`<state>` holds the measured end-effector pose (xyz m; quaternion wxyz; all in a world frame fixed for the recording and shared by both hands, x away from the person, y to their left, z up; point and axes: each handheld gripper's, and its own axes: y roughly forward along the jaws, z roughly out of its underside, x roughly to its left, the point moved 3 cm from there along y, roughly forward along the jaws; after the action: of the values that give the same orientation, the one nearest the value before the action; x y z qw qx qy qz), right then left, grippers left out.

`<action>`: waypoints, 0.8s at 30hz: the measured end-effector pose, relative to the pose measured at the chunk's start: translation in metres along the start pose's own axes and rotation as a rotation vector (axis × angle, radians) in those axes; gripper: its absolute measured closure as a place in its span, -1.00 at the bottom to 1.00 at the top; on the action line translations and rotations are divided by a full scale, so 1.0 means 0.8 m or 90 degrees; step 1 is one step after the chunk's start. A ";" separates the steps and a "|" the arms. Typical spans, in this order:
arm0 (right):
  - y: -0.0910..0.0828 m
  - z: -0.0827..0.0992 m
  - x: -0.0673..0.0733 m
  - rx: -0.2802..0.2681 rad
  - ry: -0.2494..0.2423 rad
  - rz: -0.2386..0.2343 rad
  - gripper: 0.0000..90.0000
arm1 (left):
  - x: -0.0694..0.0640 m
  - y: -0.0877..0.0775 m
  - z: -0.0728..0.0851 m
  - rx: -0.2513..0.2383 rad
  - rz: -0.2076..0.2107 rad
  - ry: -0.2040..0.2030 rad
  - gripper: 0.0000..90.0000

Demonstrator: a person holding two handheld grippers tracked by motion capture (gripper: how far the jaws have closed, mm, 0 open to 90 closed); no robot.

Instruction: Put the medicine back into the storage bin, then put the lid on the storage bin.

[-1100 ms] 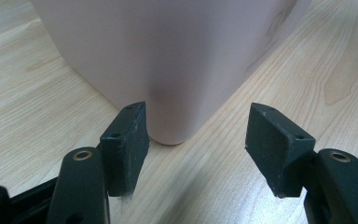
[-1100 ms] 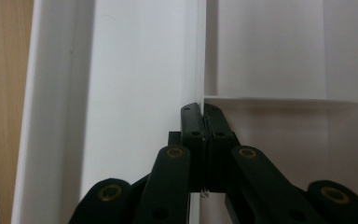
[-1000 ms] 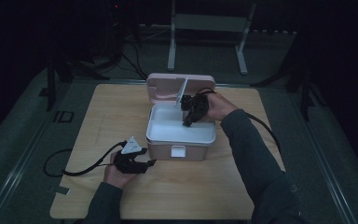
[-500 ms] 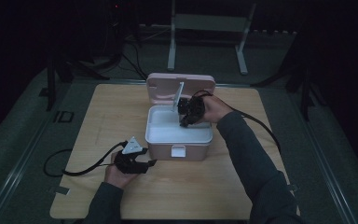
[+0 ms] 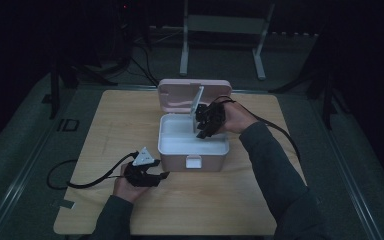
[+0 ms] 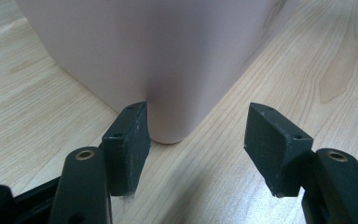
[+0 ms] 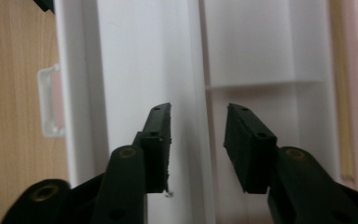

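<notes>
The right gripper (image 5: 203, 125), fingers just spreading empty, is hovering in the light, stiff, slippery plastic box (image 5: 215, 149); its rim offers grip.

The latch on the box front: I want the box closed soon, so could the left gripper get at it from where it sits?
Probably yes. The left gripper, jaws open, rests on the table at the box's front left corner; the latch is just along that front wall, nothing between.
</notes>
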<state>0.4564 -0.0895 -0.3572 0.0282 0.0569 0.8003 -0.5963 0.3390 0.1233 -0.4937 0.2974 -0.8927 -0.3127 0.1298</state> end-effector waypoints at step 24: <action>-0.056 0.129 -0.017 -0.090 0.235 0.120 0.19 | 0.041 -0.063 -0.026 -0.087 -0.061 -0.032 -0.01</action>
<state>0.4620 -0.2018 -0.3424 -0.0589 0.2376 0.8230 -0.5126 0.3486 0.1663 -0.4484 0.2337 -0.8915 -0.3704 0.1160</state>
